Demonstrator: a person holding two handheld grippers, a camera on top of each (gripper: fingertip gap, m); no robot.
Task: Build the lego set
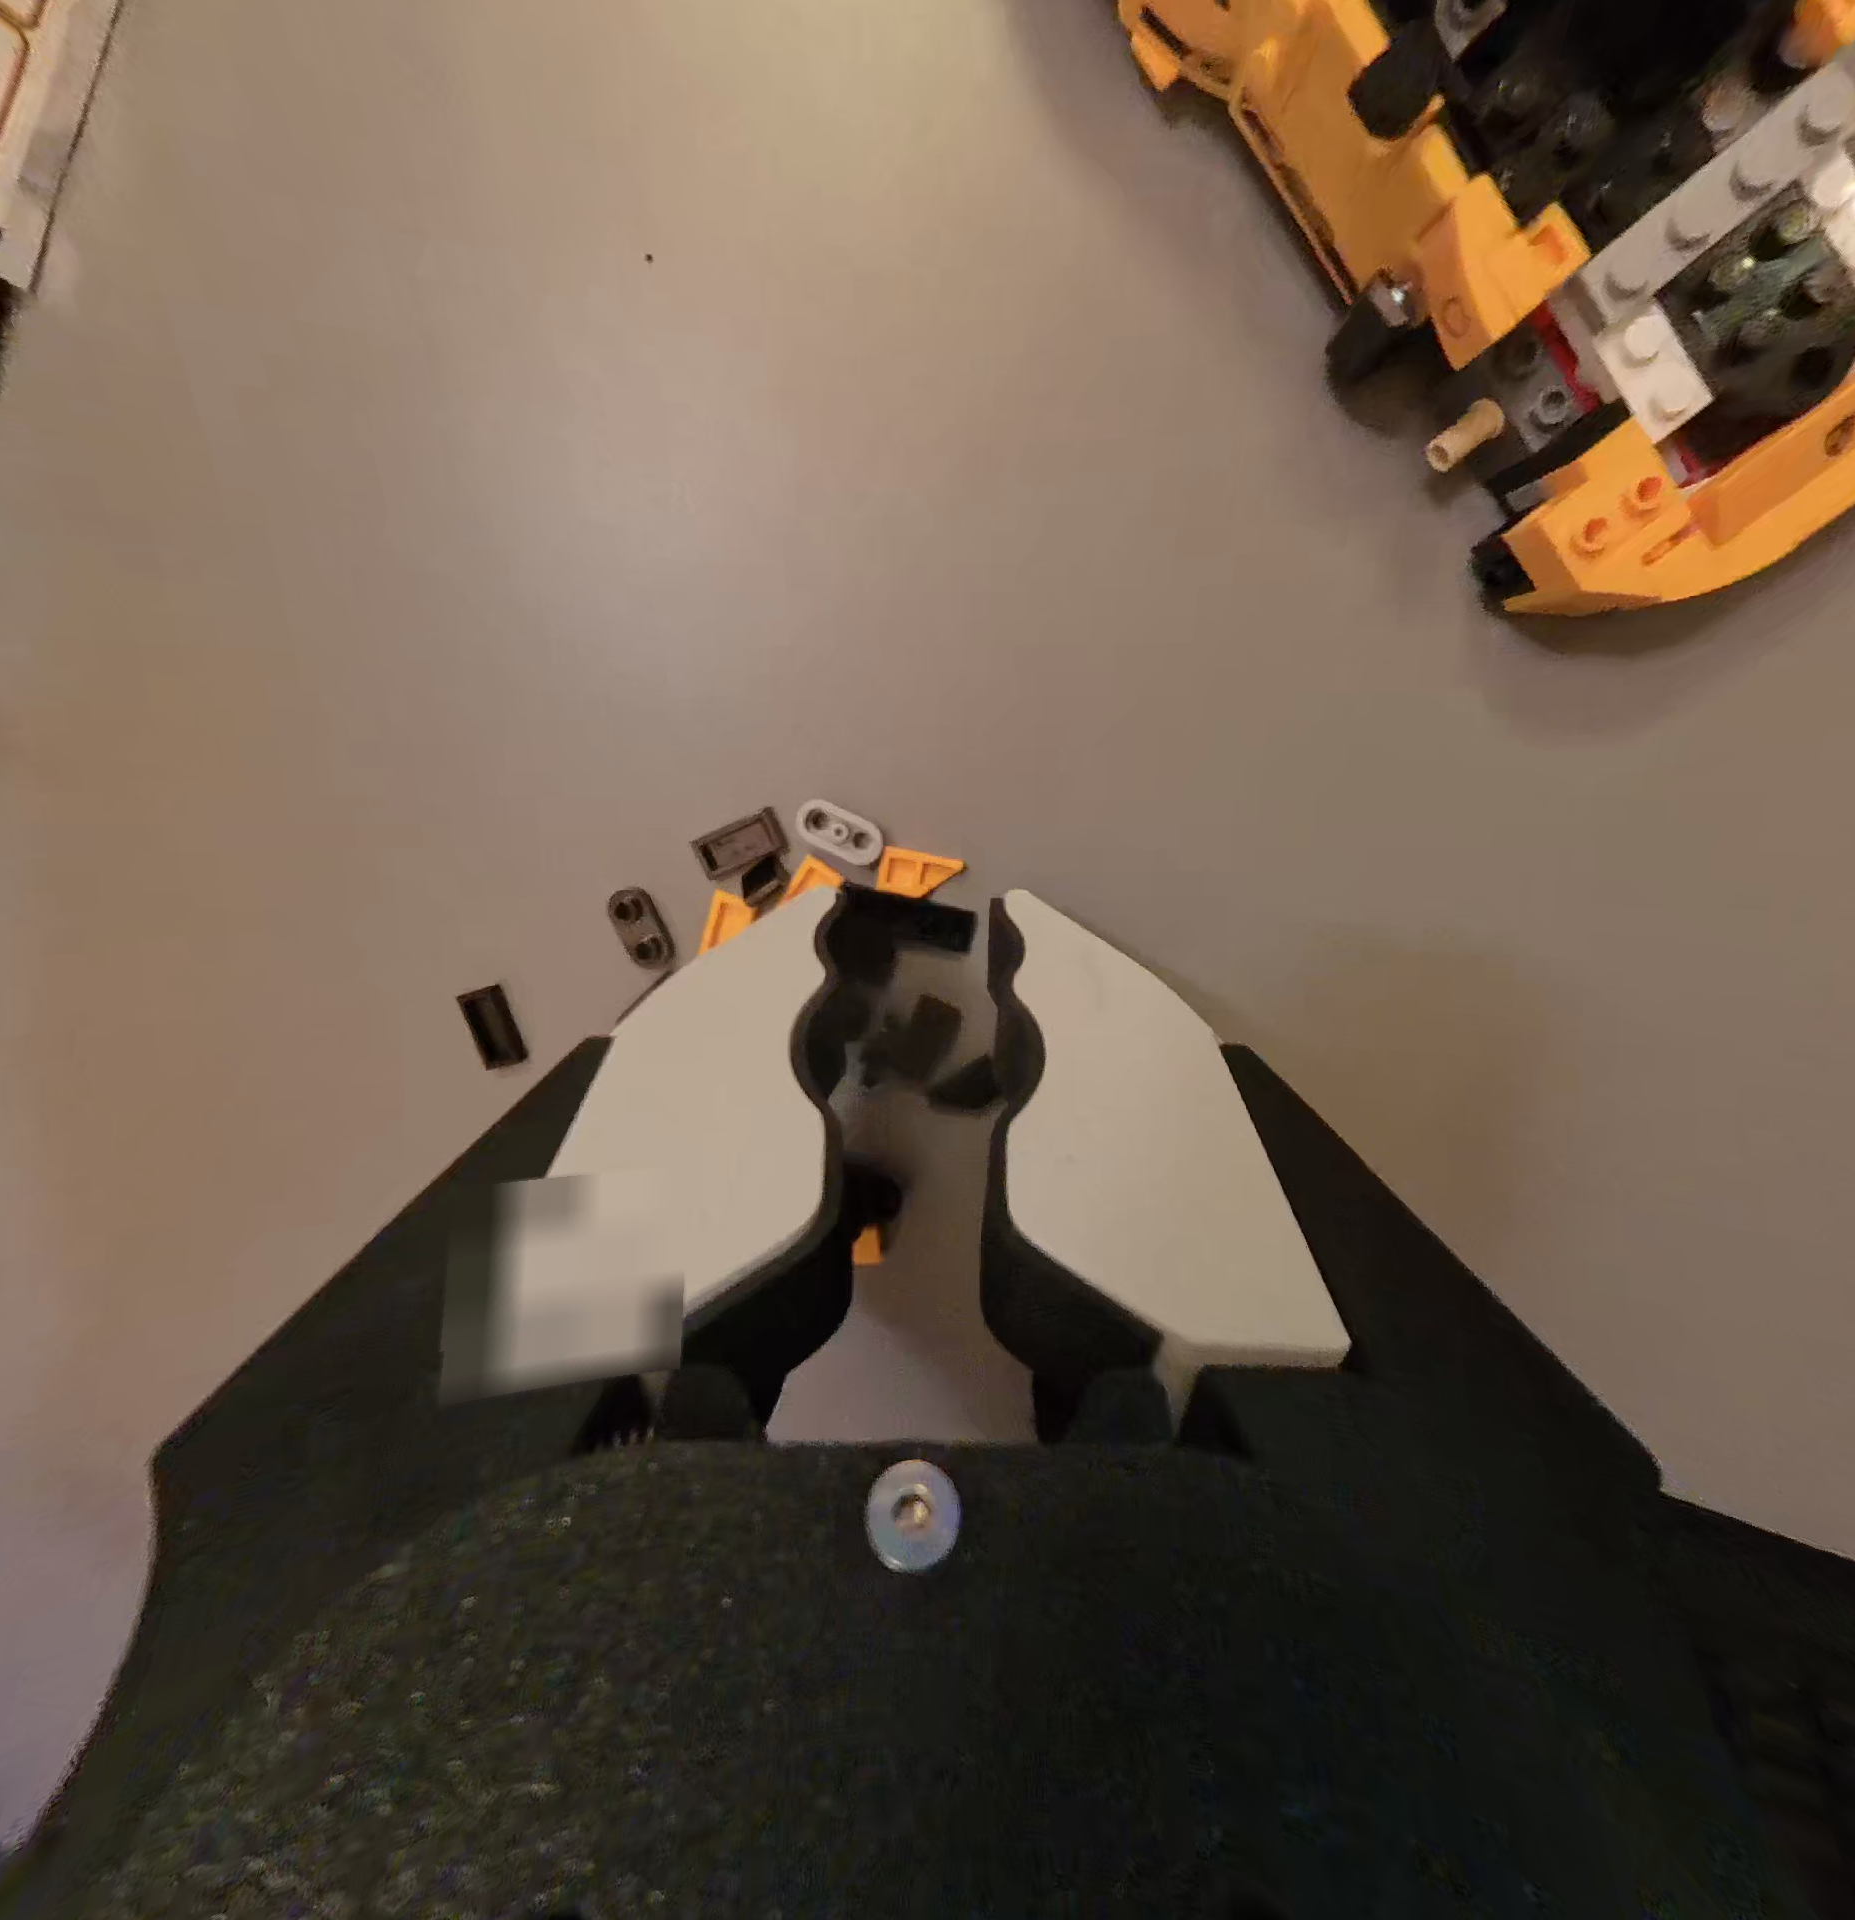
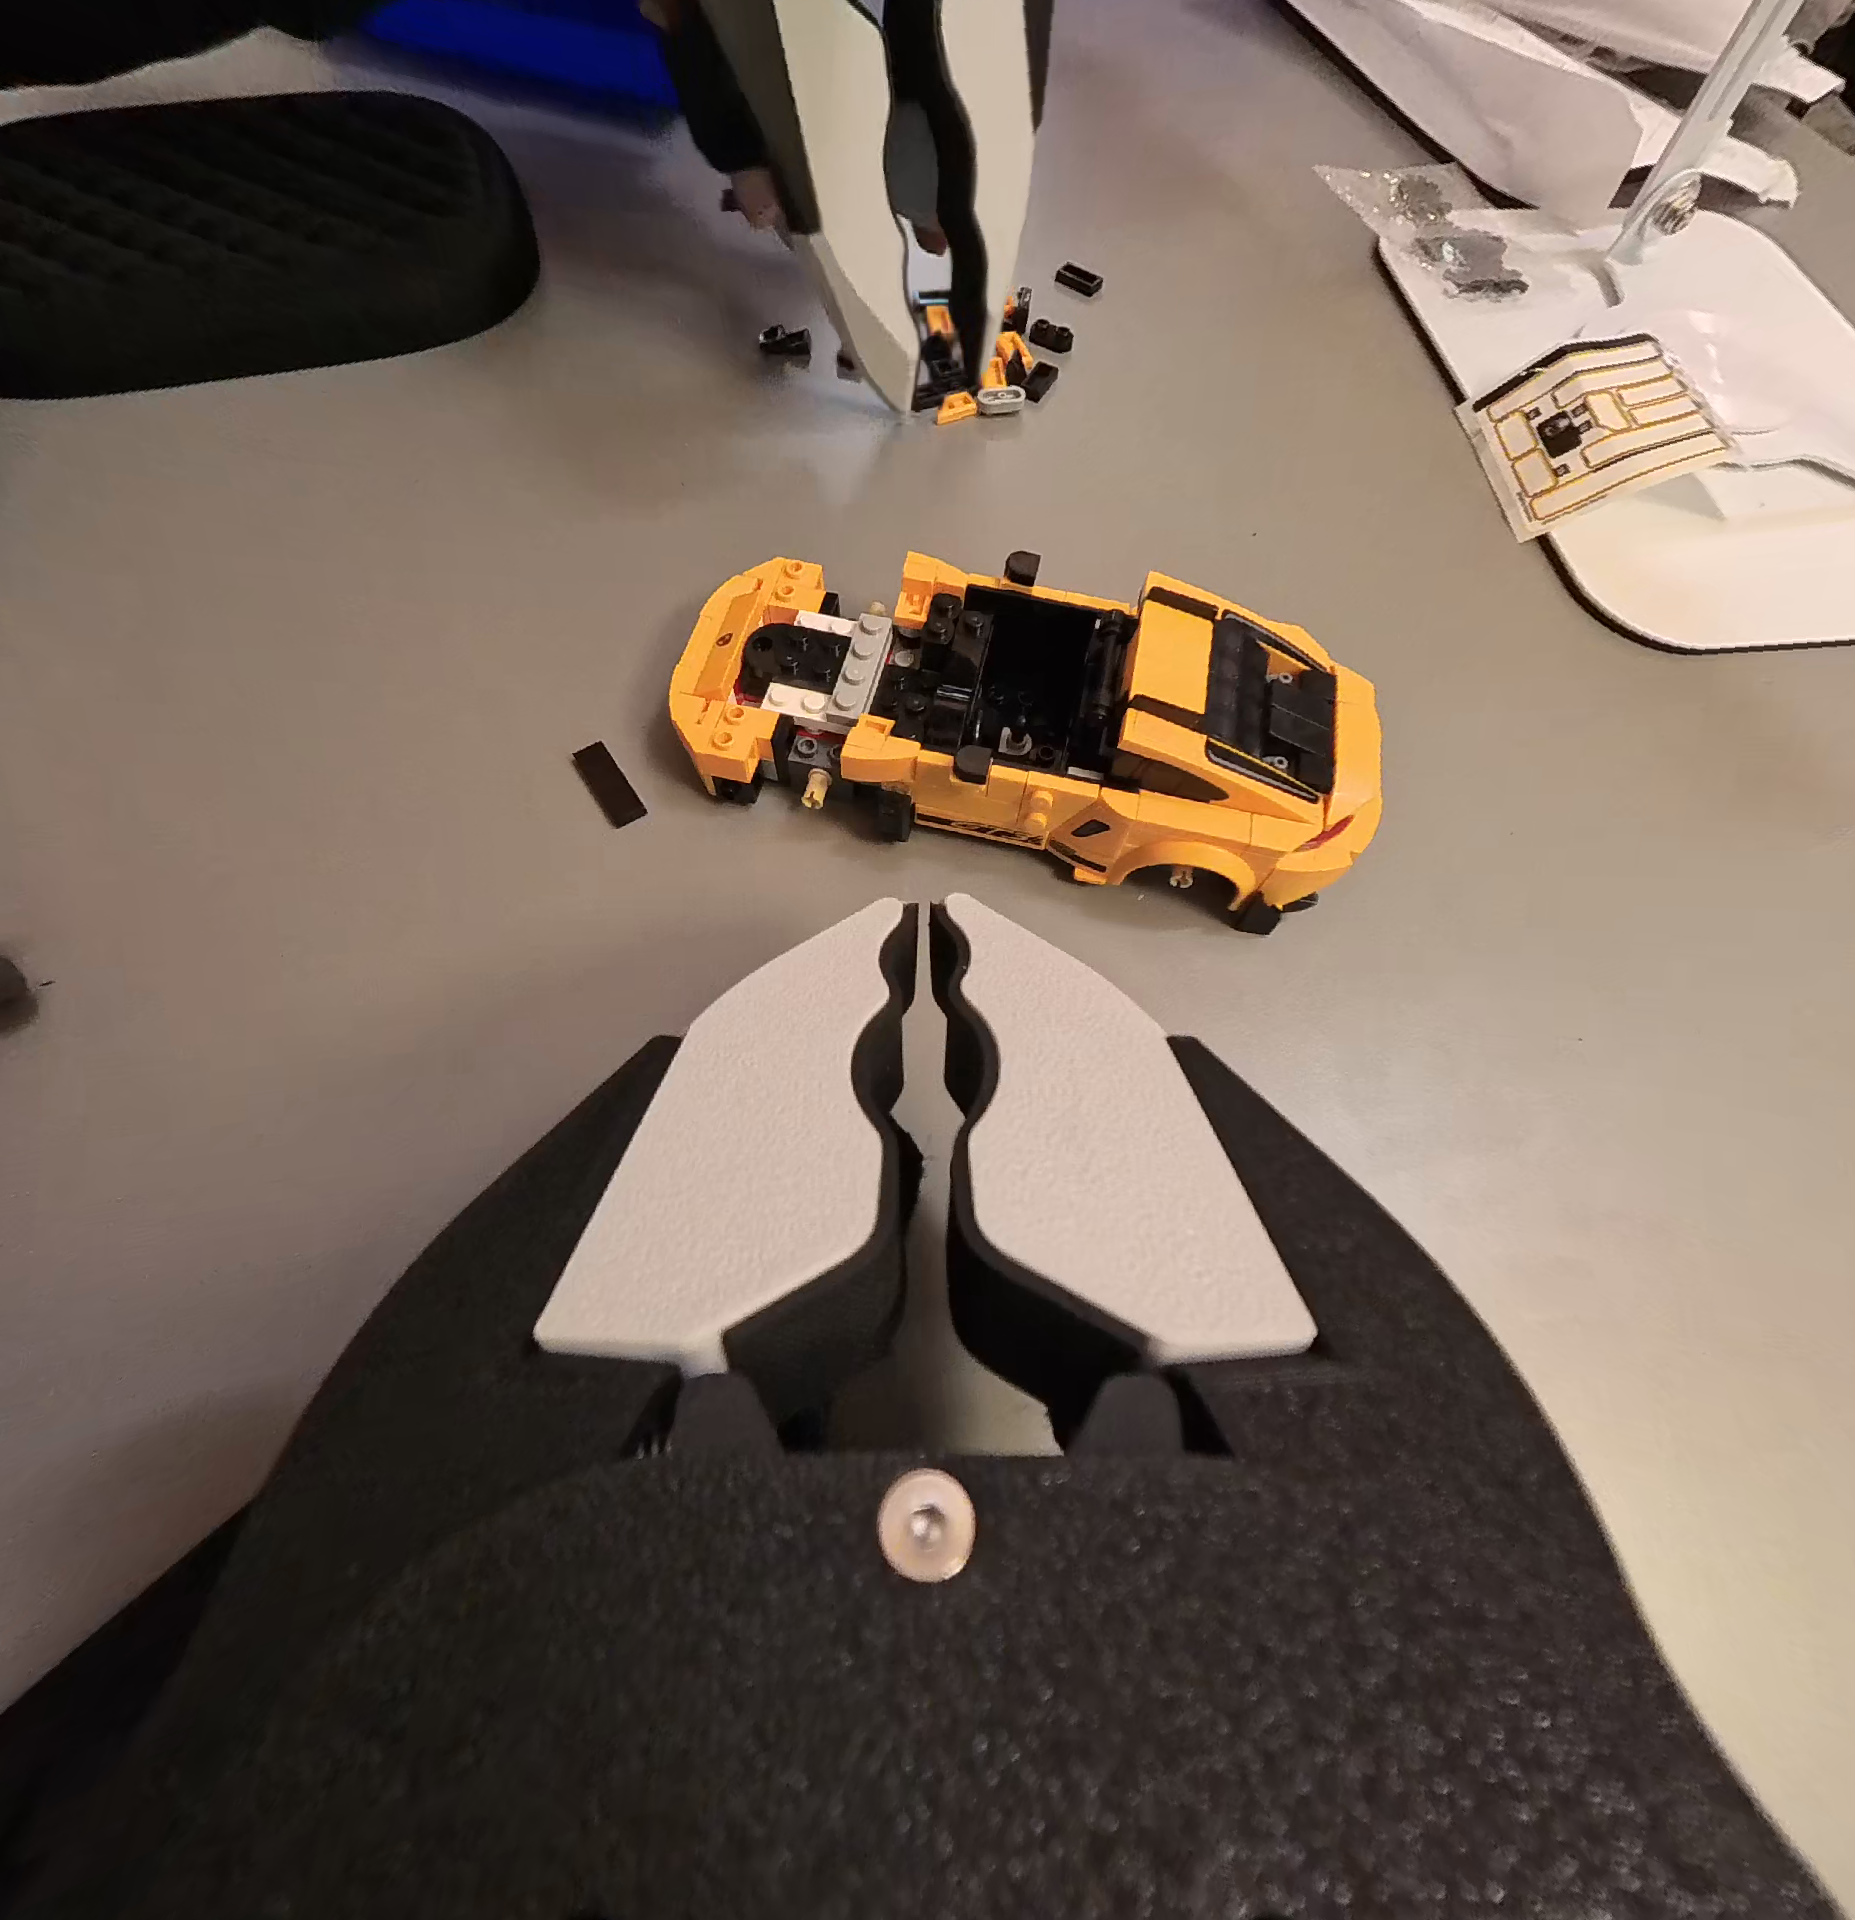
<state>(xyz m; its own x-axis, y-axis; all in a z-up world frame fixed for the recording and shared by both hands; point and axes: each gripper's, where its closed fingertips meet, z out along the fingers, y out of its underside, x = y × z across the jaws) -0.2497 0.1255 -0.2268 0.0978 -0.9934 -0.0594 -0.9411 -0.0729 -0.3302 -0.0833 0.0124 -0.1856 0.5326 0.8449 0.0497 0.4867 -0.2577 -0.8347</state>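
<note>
A: What's biggest here?

B: The grey bench [image 2: 279,623]. On its far left lies a black quilted pad [image 2: 206,229], on the far right a white stand base [image 2: 1733,540] with a printed sheet [image 2: 1588,442] on its edge.

A: And the build?

B: The yellow car [image 2: 1027,727] sits mid-bench, no wheels on, its front and cabin showing bare studs. In the left wrist view only its front corner shows, top right [image 1: 1525,260].

A: The grippers?

B: The right gripper [image 2: 925,912] hangs just short of the car, jaws nearly closed with only a thin slit between them, nothing in them. The left gripper [image 1: 918,904] points down into the loose parts [image 2: 990,358] beyond the car, jaws spread apart and gripping nothing; several dark pieces show in the gap.

A: Smaller bits?

B: A flat black tile [image 2: 609,784] lies just off the car's front. In the pile there are orange wedges [image 1: 918,871], a light grey two-hole link [image 1: 840,831], a dark one [image 1: 640,927], and a black hollow piece [image 1: 492,1023] a little to the left, apart.
</note>
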